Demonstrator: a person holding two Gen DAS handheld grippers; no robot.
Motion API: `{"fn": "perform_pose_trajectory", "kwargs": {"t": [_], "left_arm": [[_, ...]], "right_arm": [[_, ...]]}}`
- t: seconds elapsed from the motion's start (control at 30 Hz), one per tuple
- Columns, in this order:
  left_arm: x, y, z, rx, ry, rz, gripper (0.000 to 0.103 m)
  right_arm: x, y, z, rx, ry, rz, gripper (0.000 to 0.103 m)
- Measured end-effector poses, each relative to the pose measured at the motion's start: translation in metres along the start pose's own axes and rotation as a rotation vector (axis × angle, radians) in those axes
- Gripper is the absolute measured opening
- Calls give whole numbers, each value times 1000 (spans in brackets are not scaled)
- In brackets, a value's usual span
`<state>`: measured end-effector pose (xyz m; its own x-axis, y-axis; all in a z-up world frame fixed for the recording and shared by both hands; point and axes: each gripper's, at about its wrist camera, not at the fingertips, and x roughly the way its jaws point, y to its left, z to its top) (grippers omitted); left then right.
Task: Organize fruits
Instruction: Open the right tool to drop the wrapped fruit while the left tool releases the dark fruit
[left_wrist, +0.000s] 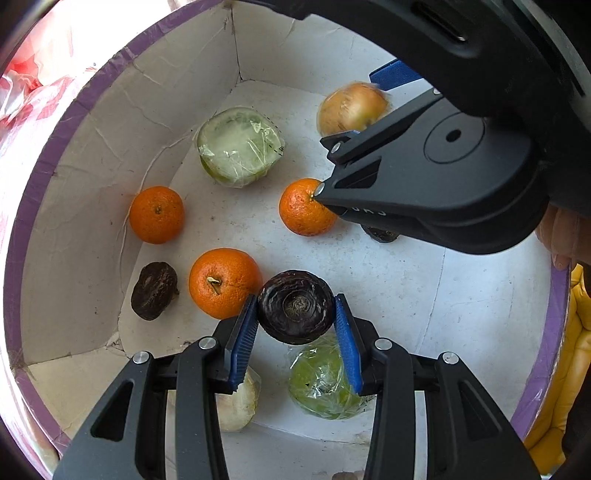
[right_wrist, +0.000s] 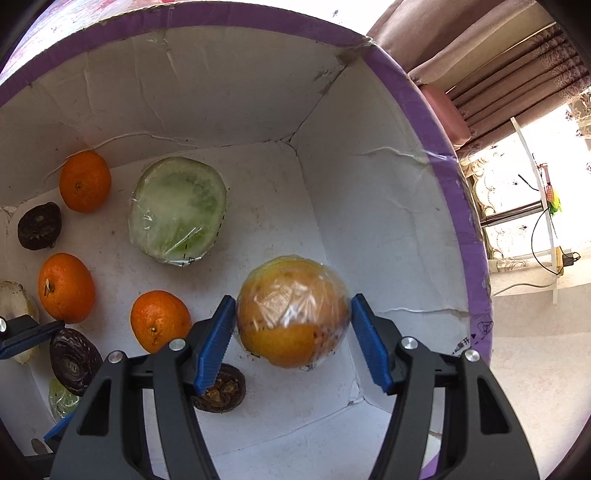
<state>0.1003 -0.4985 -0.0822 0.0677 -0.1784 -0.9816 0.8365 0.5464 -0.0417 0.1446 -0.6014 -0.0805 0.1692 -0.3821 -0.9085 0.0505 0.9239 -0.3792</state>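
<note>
Both grippers hang inside a white cardboard box with a purple rim (left_wrist: 48, 155). My left gripper (left_wrist: 295, 332) is shut on a dark purple round fruit (left_wrist: 295, 310) and holds it above the box floor. My right gripper (right_wrist: 293, 332) stands around a plastic-wrapped orange fruit (right_wrist: 291, 310); its blue pads (right_wrist: 216, 343) sit at the fruit's sides and the fruit looks blurred. In the left wrist view the right gripper's body (left_wrist: 424, 177) reaches in from the right. Three tangerines (left_wrist: 157, 214) (left_wrist: 225, 282) (left_wrist: 304, 206) lie on the floor.
A wrapped cut green melon half (left_wrist: 240, 146) lies near the back. Another dark fruit (left_wrist: 153, 290) sits at the left wall, one more (right_wrist: 221, 391) under my right gripper. A wrapped green fruit (left_wrist: 325, 384) and a pale piece (left_wrist: 236, 402) lie below my left gripper.
</note>
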Motion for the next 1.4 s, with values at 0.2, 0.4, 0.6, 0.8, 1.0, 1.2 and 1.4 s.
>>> {"fn": "perform_pose_trajectory", "kwargs": {"t": [0.2,0.4,0.6,0.8,1.0,1.2,1.4], "left_arm": [[3,6,0,-15,-5,-17,41],[-7,12,-3,-22,-44,-13,68],[-20,15,-7,-40,-93,-11,72],[-42,14,-13,-47,-181,4,81],[-72,11,-29,-20,-283,65,88],[-100,13,-49,-43,-351,101,88],[-122,19,-72,-126,-402,58,88]], "right_arm": [[-1,1,-1,13,-6,-13,70],[-8,0,-3,29,-47,-24,81],[-20,-4,-6,65,-109,-43,81],[-46,-12,-19,140,-224,-65,82],[-78,-24,-34,229,-326,-48,82],[-114,-25,-53,320,-407,-45,87],[-143,-17,-72,363,-461,-35,91]]}}
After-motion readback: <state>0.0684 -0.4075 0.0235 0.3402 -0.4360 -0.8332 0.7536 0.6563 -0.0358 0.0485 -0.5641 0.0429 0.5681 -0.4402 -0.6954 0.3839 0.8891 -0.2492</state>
